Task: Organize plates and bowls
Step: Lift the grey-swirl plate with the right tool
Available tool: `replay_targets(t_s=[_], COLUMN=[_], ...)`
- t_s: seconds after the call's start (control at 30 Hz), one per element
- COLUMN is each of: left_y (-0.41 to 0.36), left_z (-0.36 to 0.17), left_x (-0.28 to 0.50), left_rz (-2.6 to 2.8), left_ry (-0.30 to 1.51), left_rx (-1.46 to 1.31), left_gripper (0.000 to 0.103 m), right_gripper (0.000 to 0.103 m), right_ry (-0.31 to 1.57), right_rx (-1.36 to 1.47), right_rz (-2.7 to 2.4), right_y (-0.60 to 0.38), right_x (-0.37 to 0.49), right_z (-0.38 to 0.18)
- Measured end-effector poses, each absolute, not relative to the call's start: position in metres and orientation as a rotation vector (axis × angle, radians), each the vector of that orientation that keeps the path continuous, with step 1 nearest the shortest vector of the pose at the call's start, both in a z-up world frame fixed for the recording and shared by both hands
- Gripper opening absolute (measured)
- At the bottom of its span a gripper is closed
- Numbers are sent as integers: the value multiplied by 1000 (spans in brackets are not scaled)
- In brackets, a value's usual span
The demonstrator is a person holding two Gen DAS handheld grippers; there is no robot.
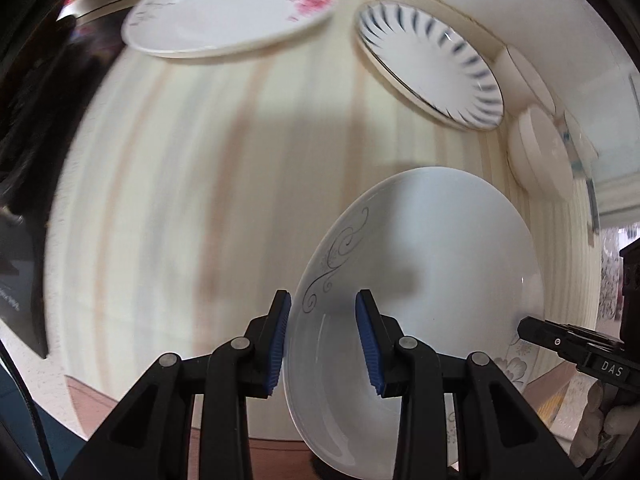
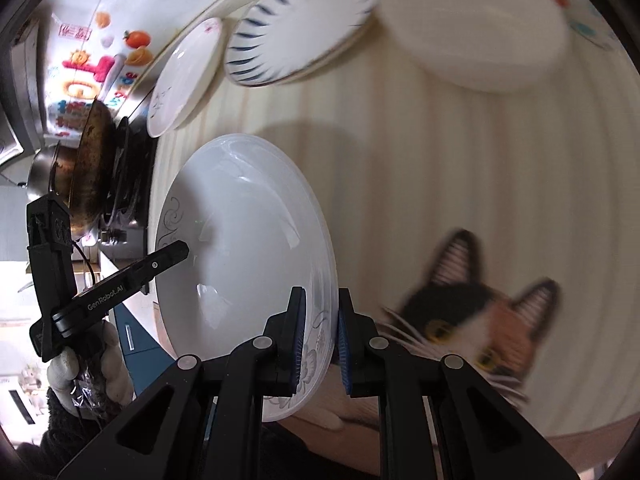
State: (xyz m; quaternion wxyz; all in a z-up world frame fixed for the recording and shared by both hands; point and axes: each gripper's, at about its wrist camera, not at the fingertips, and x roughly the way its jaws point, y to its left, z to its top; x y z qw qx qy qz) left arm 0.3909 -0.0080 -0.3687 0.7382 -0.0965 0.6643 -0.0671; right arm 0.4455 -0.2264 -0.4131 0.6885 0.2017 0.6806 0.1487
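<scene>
Fingers first: your right gripper (image 2: 319, 336) has its two pads closed in on the rim of the scroll-patterned plate (image 2: 240, 264), one pad on each face, so the plate hangs tilted on edge above the striped table (image 2: 440, 160). Your left gripper (image 1: 323, 344) straddles the opposite rim with its jaws wide, and neither blue pad looks to be pressing, so it has hold of nothing. If you mean to share the load, I'd close the left squarely on the rim before the right eases, and keep the plate from swinging. Beyond it, the blue-striped plate (image 1: 430, 62) and the pink-blossom plate (image 1: 228, 8) lie flat on the table, well apart from your plate. Only the right wrist view shows the cat picture (image 2: 476, 320) on the table and the wok (image 2: 90, 168) off to the side; the left wrist view shows the blossoms clearly.
</scene>
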Motion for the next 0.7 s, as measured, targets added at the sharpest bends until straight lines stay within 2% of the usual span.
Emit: replay_targets(t_s=[0.37, 0.57, 0.7], left_y=[-38, -21, 11], left_z=[-378, -341, -297], left_x=[394, 384, 396], left_rz=[-177, -171, -118], left_ry=[1471, 1402, 1278], left_rx=[-135, -153, -136], left_gripper=[31, 31, 32], right_gripper=[17, 17, 18], right_ry=[1524, 1522, 1453], right_rx=[515, 555, 554], right_rz=[249, 230, 162], right_y=[-275, -281, -288], right_x=[423, 424, 425], right_z=[-438, -437, -404])
